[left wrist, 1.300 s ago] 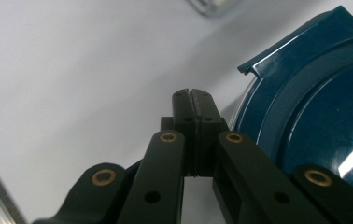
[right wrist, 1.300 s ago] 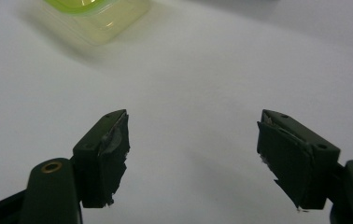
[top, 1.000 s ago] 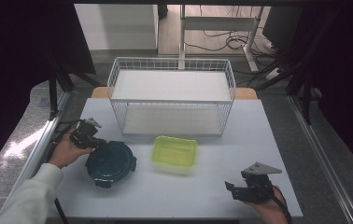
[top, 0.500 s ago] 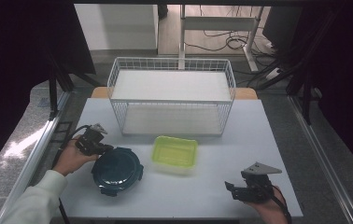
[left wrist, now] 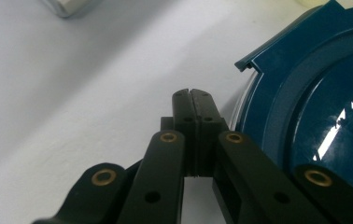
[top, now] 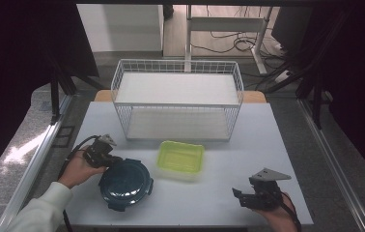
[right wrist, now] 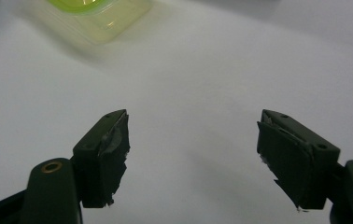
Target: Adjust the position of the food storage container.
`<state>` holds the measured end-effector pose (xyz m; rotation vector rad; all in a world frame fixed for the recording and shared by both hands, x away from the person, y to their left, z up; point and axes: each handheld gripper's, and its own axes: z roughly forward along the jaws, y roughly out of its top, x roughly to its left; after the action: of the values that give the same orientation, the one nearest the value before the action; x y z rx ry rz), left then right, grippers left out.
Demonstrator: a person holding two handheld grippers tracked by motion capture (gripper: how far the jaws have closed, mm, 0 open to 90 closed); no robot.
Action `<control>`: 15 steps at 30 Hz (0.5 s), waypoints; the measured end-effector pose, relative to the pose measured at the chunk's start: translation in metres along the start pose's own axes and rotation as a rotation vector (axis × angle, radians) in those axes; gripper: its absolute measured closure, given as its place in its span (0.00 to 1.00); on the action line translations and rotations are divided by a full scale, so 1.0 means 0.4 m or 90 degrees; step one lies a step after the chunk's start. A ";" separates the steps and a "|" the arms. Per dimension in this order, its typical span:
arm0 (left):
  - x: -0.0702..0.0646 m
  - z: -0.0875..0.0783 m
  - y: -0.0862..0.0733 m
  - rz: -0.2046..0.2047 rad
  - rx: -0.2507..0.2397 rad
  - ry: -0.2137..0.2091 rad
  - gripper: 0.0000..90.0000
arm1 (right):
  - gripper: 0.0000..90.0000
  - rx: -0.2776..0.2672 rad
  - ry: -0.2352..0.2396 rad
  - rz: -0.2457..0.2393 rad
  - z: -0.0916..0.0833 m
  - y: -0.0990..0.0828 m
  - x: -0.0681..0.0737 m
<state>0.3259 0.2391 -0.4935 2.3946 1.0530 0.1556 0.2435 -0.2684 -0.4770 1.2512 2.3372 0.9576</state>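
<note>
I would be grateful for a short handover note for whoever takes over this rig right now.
Left gripper: jaws shut, empty, tips against the rim of the round blue container at the table's near left.
Right gripper: open, empty, resting at the near right.
Green tray: mid-table, in front of the white wire basket.
Done: nothing is in the basket.
Left: probably nudging the blue container on, then dealing with both containers.
</note>
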 end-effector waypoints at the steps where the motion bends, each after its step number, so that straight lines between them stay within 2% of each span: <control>1: 0.000 0.000 0.000 0.000 0.000 0.000 1.00 | 0.28 0.000 0.000 0.000 0.000 0.000 0.000; 7: -0.024 0.004 0.004 0.013 0.004 -0.009 1.00 | 0.28 0.001 -0.001 0.001 0.001 0.000 0.000; 13: -0.028 0.006 0.001 0.008 -0.005 -0.009 1.00 | 0.28 0.000 -0.001 0.000 -0.001 -0.001 -0.001; 15: -0.028 0.002 -0.002 0.007 -0.002 0.014 1.00 | 0.28 0.000 -0.001 0.001 -0.002 -0.001 -0.003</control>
<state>0.3178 0.2313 -0.4936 2.4016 1.0493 0.1877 0.2436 -0.2697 -0.4767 1.2530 2.3352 0.9576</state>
